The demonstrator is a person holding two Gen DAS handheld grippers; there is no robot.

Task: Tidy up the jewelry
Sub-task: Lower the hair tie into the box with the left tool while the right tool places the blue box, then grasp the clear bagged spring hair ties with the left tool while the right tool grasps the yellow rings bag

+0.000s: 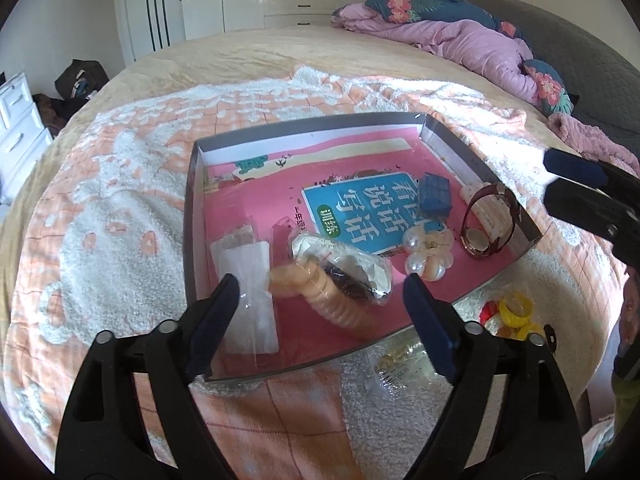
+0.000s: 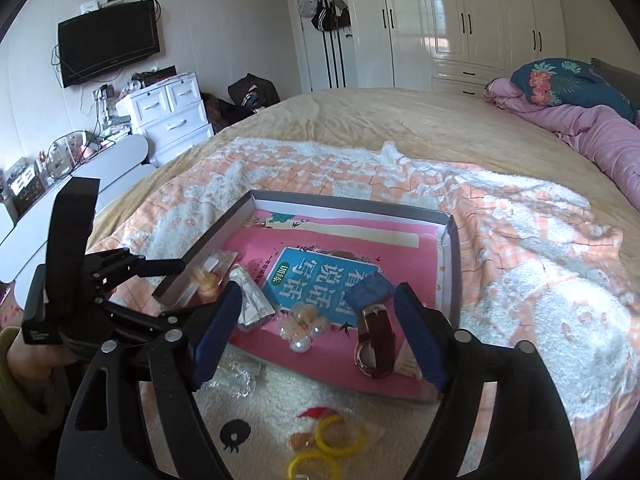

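Observation:
A shallow grey-walled box (image 1: 191, 208) (image 2: 352, 209) lies on the bed, lined with a pink book. In it are a brown-strapped watch (image 1: 486, 222) (image 2: 378, 338), a pearl cluster (image 1: 426, 254) (image 2: 304, 326), a small blue case (image 1: 434, 196) (image 2: 370, 290), a bagged orange bead bracelet (image 1: 320, 292) and a white card packet (image 1: 250, 292). My left gripper (image 1: 322, 292) is open over the box's near edge; the bagged bracelet lies loose between its fingers. My right gripper (image 2: 319, 294) (image 1: 549, 178) is open just above the watch and holds nothing.
Yellow rings (image 2: 340, 436) (image 1: 516, 310) and a clear packet (image 2: 236, 376) (image 1: 400, 364) lie on the fleecy blanket in front of the box. A pink duvet (image 1: 472, 46) is piled at the bed's far right. White drawers (image 2: 172, 114) stand at the left.

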